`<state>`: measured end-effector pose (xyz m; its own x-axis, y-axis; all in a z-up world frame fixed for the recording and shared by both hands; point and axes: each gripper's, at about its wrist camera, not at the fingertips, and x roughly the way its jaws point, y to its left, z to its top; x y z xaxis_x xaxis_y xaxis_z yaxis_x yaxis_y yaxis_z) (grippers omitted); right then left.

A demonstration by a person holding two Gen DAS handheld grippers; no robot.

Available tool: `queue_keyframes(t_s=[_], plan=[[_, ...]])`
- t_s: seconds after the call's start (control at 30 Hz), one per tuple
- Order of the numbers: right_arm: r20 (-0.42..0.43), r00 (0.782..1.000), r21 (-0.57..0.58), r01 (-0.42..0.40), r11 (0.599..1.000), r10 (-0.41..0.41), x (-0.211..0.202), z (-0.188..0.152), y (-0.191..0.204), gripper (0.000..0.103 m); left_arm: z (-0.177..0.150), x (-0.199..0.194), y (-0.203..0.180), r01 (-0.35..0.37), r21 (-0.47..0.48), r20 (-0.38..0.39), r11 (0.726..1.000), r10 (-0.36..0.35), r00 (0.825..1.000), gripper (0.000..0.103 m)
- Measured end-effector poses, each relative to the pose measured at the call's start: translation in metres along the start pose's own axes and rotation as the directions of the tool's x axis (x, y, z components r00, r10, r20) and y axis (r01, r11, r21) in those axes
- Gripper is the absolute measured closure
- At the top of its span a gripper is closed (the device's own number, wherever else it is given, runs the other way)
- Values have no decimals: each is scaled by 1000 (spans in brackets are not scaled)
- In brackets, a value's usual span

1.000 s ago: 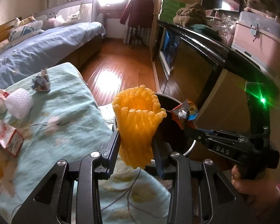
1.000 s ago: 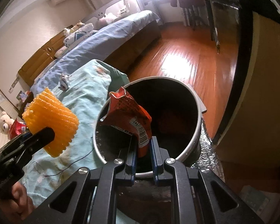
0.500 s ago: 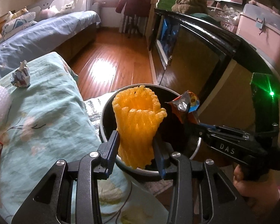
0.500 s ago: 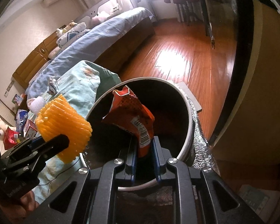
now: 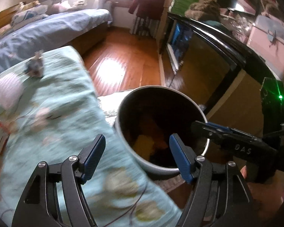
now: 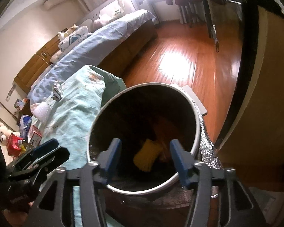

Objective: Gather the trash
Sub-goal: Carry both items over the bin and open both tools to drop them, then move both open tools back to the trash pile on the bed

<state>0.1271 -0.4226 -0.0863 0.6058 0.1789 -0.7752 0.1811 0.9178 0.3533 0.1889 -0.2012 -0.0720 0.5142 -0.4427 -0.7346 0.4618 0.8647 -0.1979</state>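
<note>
A round metal bin (image 5: 161, 91) (image 6: 196, 111) stands on the floor beside the bed. The orange foam net (image 5: 143, 144) (image 6: 146, 158) lies inside it, with the red snack wrapper (image 6: 163, 130) dim behind it. My left gripper (image 5: 137, 152) hangs over the bin's near rim, its jaws opening with nothing between them. My right gripper (image 6: 144, 158) is above the bin mouth, jaws also opening and empty; it shows from the side in the left wrist view (image 5: 210, 127). A crumpled foil ball (image 5: 35, 67) (image 6: 56, 92) and a white foam net (image 5: 6, 91) (image 6: 40, 110) lie on the teal bedspread.
The teal bedspread (image 5: 62, 113) borders the bin on the left. A dark cabinet (image 5: 217, 60) stands close on the right. Red and blue packets (image 6: 15, 145) and a small carton (image 6: 35, 135) lie further along the bed. Wooden floor (image 6: 189, 64) stretches beyond the bin.
Both grippers have opened. The orange foam net and the red snack wrapper have left the jaws and now lie inside the bin. The left view has blurred.
</note>
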Motion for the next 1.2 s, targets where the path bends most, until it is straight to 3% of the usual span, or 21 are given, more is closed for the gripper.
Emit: queue_keyframes(t_s=[0.17,0.4,0.73,1.2], plan=[[11,999,-7,-43,999,44,-2,-5,18,25,-17,-26,28,-34,-77,36,996,37,999,32],[30,994,-47,-102,994,104,-8,-14,53,18,-35,-59,63,-81,-161,84,984,95,992,32],[-5,984,-137,-177,975,178,-1,-28,110,18,-63,-98,104,-152,-240,118,959,184,976,32],[-91,964,-233,-264,936,250,20,-51,168,17,-102,-127,165,-231,-369,101,900,286,953,32]])
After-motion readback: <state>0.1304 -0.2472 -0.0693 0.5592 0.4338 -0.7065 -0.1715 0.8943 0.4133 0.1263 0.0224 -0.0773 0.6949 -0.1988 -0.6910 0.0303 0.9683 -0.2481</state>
